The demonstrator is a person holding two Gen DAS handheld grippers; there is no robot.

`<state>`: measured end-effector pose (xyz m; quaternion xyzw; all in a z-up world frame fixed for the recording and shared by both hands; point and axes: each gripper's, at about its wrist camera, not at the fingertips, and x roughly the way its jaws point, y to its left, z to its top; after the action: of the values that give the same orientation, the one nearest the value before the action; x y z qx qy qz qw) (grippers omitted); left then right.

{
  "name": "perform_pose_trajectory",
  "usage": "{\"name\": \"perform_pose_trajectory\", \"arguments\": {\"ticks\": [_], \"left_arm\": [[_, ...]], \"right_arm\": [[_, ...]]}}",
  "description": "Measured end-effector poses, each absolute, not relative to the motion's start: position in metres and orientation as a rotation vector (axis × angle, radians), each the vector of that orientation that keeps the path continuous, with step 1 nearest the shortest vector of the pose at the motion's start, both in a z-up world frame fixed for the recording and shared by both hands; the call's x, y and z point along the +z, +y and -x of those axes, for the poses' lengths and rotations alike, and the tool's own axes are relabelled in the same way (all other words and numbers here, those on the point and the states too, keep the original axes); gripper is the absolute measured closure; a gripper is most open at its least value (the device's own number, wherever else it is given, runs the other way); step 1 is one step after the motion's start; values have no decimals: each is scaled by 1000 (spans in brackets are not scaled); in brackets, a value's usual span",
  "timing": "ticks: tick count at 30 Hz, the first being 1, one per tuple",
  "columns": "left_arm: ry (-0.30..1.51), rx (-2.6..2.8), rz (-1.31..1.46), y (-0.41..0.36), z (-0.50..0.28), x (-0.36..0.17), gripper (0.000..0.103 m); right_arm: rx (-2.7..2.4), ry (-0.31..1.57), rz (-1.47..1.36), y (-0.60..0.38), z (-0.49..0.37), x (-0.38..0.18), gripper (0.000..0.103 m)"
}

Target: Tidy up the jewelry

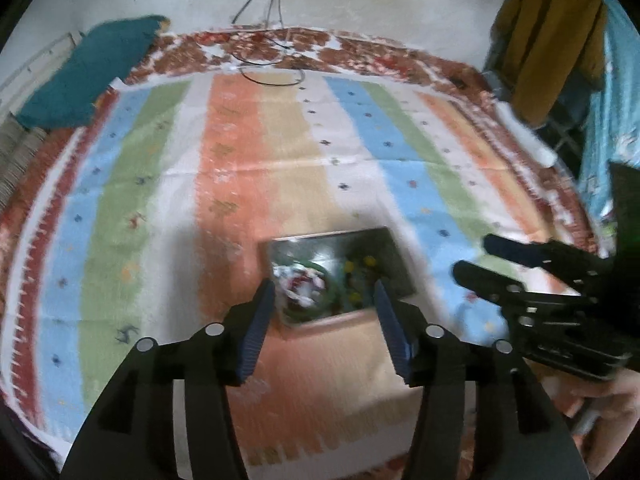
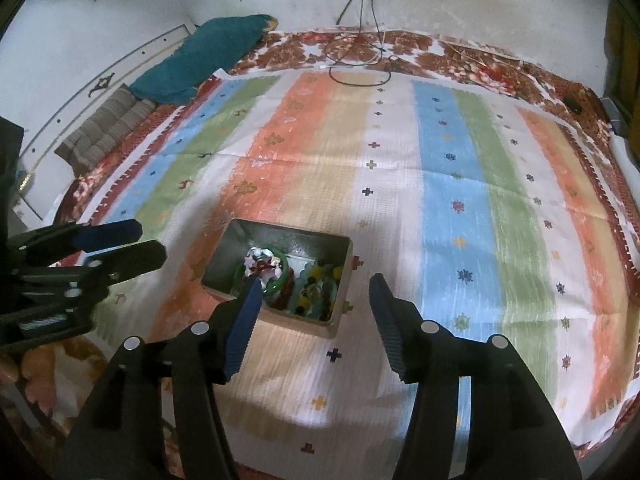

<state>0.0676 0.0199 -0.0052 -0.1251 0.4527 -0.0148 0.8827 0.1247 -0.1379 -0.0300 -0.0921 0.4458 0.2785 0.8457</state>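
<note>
Small open rectangular box w/ dark lining [image 2: 340,246] sits on the striped pastel bedspread [image 2: 460,184], holding a green bangle [image 2: 280,280], a white-and-red flower piece [image 2: 262,266] and mixed coloured beads [image 2: 320,292]: jewelry all inside. Left hand-held gripper [image 1: 324,294] and right hand-held gripper [image 2: 314,288] both spread wide, carrying nothing, poised above the box. Fits either sorting about to start or pieces just put away. Box walls close in; bedspread round it is roomy.

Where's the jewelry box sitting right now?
The jewelry box sits open on the striped cloth, low and left of centre in the right wrist view, ahead of both open tongs.
</note>
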Motion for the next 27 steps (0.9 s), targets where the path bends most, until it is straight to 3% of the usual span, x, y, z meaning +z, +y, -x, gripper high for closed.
{"name": "perform_pose_trajectory", "arguments": {"ticks": [12,20,27], "left_arm": [[893,-24,202,13,-25,-1,31],[835,-21,190,9,-10,6,11],[788,-8,131,-1,3,9,7]], "right_arm": [[603,881,190,-149,-99,-21,29],[616,829,203,-154,-75,-14,15],[617,757,215,-161,-55,-10,6]]}}
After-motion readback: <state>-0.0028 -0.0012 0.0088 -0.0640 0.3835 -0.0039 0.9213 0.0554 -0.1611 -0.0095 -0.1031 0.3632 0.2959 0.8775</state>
